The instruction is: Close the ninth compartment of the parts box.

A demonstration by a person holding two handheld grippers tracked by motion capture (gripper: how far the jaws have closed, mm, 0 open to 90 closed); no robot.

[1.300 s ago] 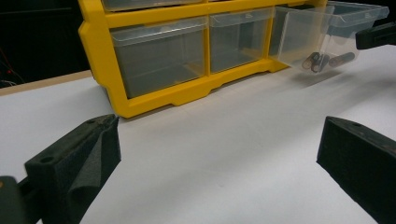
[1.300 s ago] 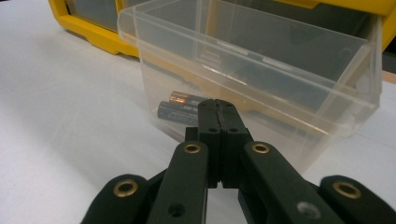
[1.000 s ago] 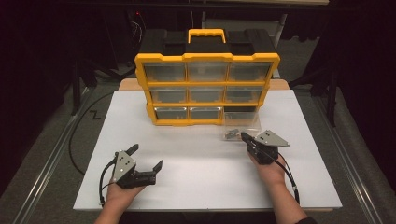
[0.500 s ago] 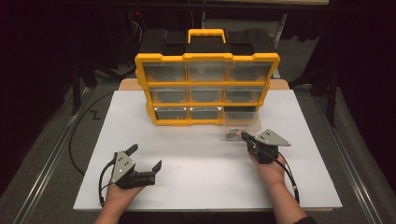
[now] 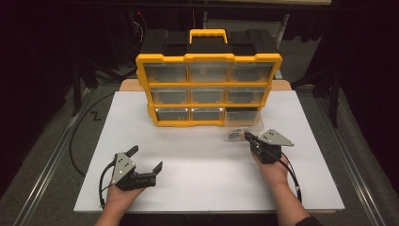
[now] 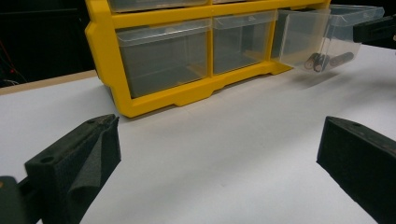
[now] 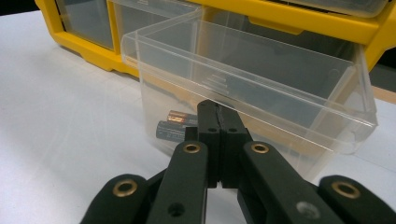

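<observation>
A yellow and black drawer organizer [image 5: 209, 89] stands at the back of the white table top [image 5: 197, 155]. Its bottom right clear drawer [image 5: 244, 117] is pulled out, with small batteries [image 7: 175, 126] lying inside. My right gripper [image 5: 248, 136] is shut, its tips [image 7: 218, 112] right at the drawer's [image 7: 252, 79] front wall; nothing shows between the jaws. Whether the tips touch the drawer I cannot tell. My left gripper [image 5: 146, 158] rests at the front left of the table, open and holding nothing [image 6: 217, 140]. From there the drawer [image 6: 322, 37] and batteries [image 6: 322, 60] sit far right.
The organizer's other clear drawers [image 5: 207, 73] are pushed in. A yellow carry handle [image 5: 207, 34] tops it. Cables trail from both grippers toward the table's front edge. Dark floor and metal rails [image 5: 51, 155] surround the table.
</observation>
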